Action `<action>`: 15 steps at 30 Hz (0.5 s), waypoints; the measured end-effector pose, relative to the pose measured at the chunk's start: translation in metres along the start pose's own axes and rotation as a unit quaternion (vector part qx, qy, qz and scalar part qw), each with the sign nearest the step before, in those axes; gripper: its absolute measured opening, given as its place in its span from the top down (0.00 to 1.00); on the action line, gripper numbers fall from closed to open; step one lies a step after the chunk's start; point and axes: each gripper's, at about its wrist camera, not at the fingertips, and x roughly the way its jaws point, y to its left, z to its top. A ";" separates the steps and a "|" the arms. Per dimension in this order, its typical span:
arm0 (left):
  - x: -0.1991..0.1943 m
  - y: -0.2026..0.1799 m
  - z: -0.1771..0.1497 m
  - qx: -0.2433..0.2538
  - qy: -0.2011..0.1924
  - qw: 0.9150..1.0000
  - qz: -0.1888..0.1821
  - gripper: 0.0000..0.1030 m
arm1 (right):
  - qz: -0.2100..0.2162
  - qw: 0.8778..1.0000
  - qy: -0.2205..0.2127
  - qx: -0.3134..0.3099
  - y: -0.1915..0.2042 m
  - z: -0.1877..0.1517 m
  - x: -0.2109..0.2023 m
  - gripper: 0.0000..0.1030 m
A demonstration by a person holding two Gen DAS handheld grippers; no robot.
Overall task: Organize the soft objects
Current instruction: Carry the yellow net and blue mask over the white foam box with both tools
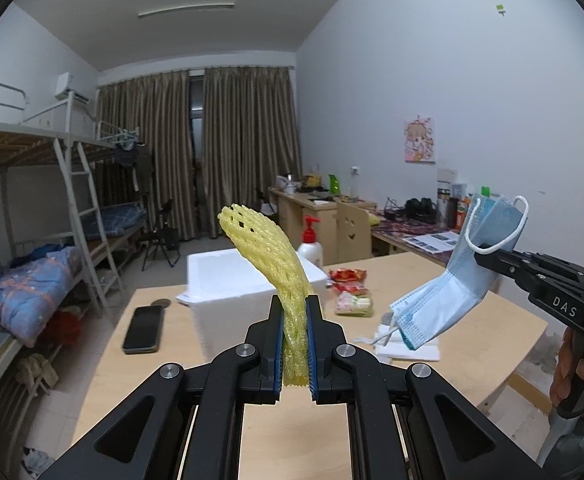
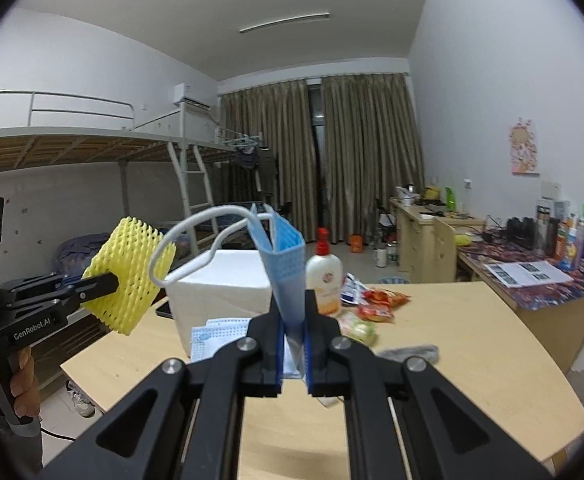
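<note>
Left tool clamped on the yellow foam net; right tool clamped on the blue face mask. Both are held above the desk, with the white foam box ahead, nearer the left tool.

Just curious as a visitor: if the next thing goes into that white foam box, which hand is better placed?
Probably left: its hand-held gripper holds the yellow foam net directly before the white foam box.
</note>
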 end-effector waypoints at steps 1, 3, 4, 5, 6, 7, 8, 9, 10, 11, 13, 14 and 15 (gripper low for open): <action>-0.002 0.002 0.001 -0.002 -0.002 1.000 0.004 0.90 | 0.006 1.000 0.000 -0.003 0.004 0.002 0.004 0.90; -0.004 0.009 0.001 -0.007 -0.003 1.000 0.008 0.90 | 0.017 1.000 0.001 -0.009 0.010 0.006 0.012 0.90; -0.003 0.013 0.001 -0.010 -0.004 1.000 0.011 0.90 | 0.022 1.000 0.002 -0.010 0.012 0.007 0.016 0.90; -0.002 0.016 0.002 -0.012 -0.003 1.000 0.013 0.90 | 0.025 1.000 0.004 -0.011 0.014 0.007 0.019 0.90; 0.001 0.018 0.004 -0.015 -0.001 1.000 0.015 0.90 | 0.029 0.999 0.006 -0.013 0.015 0.009 0.024 0.90; 0.002 0.020 0.005 -0.016 0.000 1.000 0.015 0.90 | 0.031 0.999 0.006 -0.014 0.017 0.010 0.025 0.90; 0.004 0.023 0.007 -0.018 0.000 1.000 0.017 0.90 | 0.034 0.999 0.007 -0.017 0.018 0.012 0.030 0.90; 0.003 0.024 0.007 -0.019 -0.001 1.000 0.018 0.90 | 0.035 0.999 0.006 -0.018 0.019 0.014 0.032 0.90; 0.005 0.026 0.009 -0.021 -0.002 1.000 0.019 0.90 | 0.036 0.999 0.006 -0.017 0.020 0.015 0.034 0.90; 0.006 0.028 0.011 -0.022 -0.002 1.000 0.019 0.90 | 0.038 0.999 0.005 -0.018 0.021 0.017 0.036 0.90; 0.012 0.031 0.015 -0.026 0.003 0.999 0.021 0.90 | 0.042 0.999 0.005 -0.019 0.022 0.020 0.042 0.90; 0.014 0.033 0.017 -0.028 0.004 0.999 0.021 0.90 | 0.046 0.999 0.005 -0.020 0.022 0.022 0.045 0.90; 0.016 0.034 0.018 -0.028 0.005 0.999 0.022 0.90 | 0.046 0.999 0.004 -0.021 0.023 0.024 0.048 0.90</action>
